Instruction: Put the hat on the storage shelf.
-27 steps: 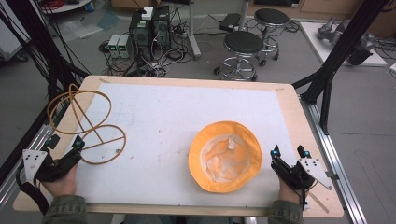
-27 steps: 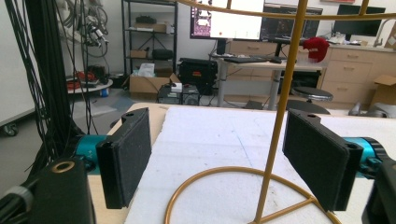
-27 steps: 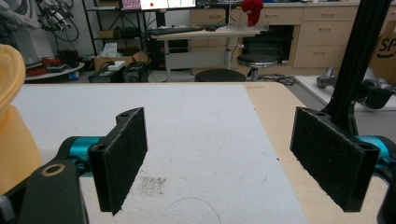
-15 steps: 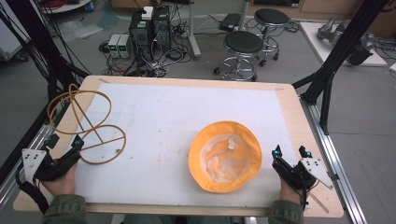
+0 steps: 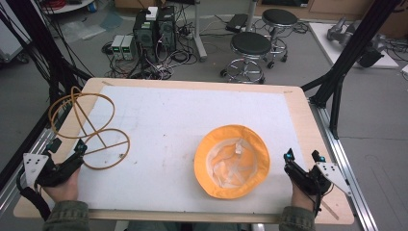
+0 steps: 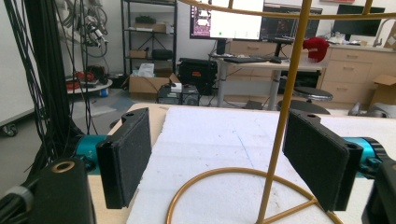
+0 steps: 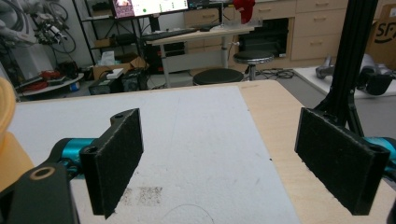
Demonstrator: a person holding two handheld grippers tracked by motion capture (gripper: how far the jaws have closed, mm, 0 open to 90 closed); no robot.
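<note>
An orange hat [image 5: 232, 161] with pale lining, a gold wire stand [image 5: 89, 127], a white mat [image 5: 192, 125].

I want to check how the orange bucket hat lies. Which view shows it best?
The high view: the orange bucket hat lies whole, upside down, pale lining up, on the white table mat. The right gripper view catches an orange sliver at its left edge.

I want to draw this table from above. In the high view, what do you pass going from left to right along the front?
Left black tongs → gold wire stand with round loops → round orange cloth hat lying upside down → right black tongs.
</note>
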